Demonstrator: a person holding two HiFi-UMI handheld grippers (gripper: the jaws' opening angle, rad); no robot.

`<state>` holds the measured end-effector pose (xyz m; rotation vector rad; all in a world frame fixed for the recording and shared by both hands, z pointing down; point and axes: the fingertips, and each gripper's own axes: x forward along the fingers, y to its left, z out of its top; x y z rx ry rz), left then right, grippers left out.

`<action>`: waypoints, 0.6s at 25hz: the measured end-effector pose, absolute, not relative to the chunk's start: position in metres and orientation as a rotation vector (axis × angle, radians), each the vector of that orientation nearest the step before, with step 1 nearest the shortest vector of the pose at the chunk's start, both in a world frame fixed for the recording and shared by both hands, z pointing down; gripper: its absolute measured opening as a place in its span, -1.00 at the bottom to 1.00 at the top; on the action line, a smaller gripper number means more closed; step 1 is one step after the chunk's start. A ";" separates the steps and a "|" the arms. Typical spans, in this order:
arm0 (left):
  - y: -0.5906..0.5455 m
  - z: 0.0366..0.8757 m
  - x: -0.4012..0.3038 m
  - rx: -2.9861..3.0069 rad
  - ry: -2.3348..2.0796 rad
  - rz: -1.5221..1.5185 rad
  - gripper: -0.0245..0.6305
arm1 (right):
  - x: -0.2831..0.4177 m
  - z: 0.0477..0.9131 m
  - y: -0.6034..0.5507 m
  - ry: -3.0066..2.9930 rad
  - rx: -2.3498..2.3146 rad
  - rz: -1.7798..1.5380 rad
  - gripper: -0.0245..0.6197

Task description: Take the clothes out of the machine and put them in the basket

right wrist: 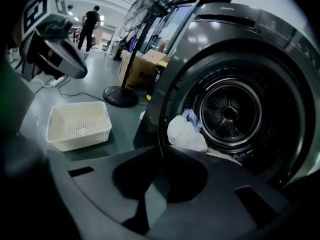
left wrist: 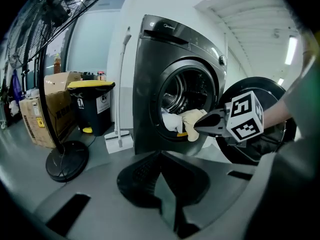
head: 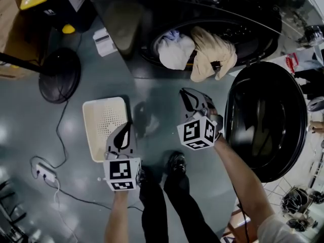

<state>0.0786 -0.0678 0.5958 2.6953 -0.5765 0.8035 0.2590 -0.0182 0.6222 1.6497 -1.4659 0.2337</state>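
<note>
Head view: left gripper [head: 126, 128] beside basket [head: 87, 130], right gripper [head: 187, 94] before machine [head: 131, 29], both pressed together, empty; clothes [head: 195, 49] fill its mouth.

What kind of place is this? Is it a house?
Probably not a house: more like a big workshop or test hall. A front-loading washing machine stands on an open shiny floor, with a pedestal fan and cardboard boxes nearby.

The glossy grey floor [head: 20, 115] carries the washing machine [head: 136, 24]. Before the machine, toward its left, sits 1 white basket [head: 104, 123]. Left of the machine stand 1 black fan base [head: 59, 75] and 1 white brush head [head: 104, 42]. Farther from the machine lies 1 power strip [head: 44, 172].
</note>
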 end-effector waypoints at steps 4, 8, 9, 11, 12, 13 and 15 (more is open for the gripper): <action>-0.070 0.595 0.084 2.705 -0.563 0.782 -0.87 | 0.271 0.633 -0.032 -1.468 1.540 0.214 -0.60; -0.071 0.597 0.086 2.687 -0.559 0.786 -0.86 | 0.289 0.639 -0.049 -1.454 1.516 0.207 -0.06; -0.071 0.597 0.086 2.684 -0.557 0.786 -0.87 | 0.295 0.640 -0.055 -1.448 1.510 0.203 0.02; -0.071 0.599 0.086 2.688 -0.555 0.790 -0.87 | 0.307 0.644 -0.068 -1.437 1.492 0.197 0.14; -0.070 0.600 0.086 2.689 -0.554 0.794 -0.87 | 0.312 0.647 -0.075 -1.432 1.473 0.192 0.15; -0.070 0.601 0.085 2.690 -0.551 0.798 -0.87 | 0.316 0.649 -0.082 -1.427 1.449 0.186 0.19; -0.069 0.603 0.084 2.694 -0.541 0.804 -0.87 | 0.323 0.654 -0.094 -1.412 1.407 0.172 0.21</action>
